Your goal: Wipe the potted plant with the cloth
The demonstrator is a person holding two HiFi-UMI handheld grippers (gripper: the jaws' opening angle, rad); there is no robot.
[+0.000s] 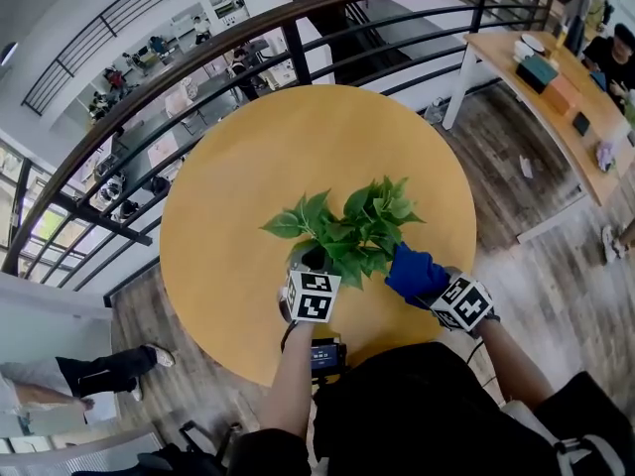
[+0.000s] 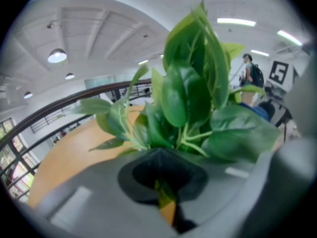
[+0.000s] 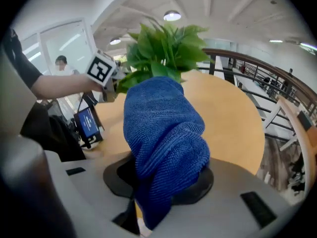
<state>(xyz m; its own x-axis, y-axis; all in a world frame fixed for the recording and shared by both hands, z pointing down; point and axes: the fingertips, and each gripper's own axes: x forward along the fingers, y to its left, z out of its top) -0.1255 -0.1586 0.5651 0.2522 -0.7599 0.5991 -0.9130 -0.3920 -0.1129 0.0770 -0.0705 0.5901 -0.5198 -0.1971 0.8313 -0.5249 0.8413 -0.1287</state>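
A potted plant (image 1: 357,228) with broad green leaves stands on the round yellow table (image 1: 298,137), near its front edge. Its pale pot (image 1: 310,257) shows at the plant's left. My left gripper (image 1: 310,278) sits right at the pot. In the left gripper view the left gripper (image 2: 163,185) is shut, a strip of green caught in the slit, and the leaves (image 2: 188,98) rise just past it. My right gripper (image 1: 437,291) is shut on a bunched blue cloth (image 1: 415,272) at the plant's right side. The cloth (image 3: 163,133) hides the right gripper (image 3: 158,195) tips, with the plant (image 3: 163,46) just beyond.
A dark curved railing (image 1: 198,58) rings the far side of the table, with a lower floor beyond. A long wooden desk (image 1: 556,97) with boxes stands at the upper right. A small device with a lit screen (image 1: 325,355) hangs below the left gripper. A person's leg (image 1: 99,370) shows lower left.
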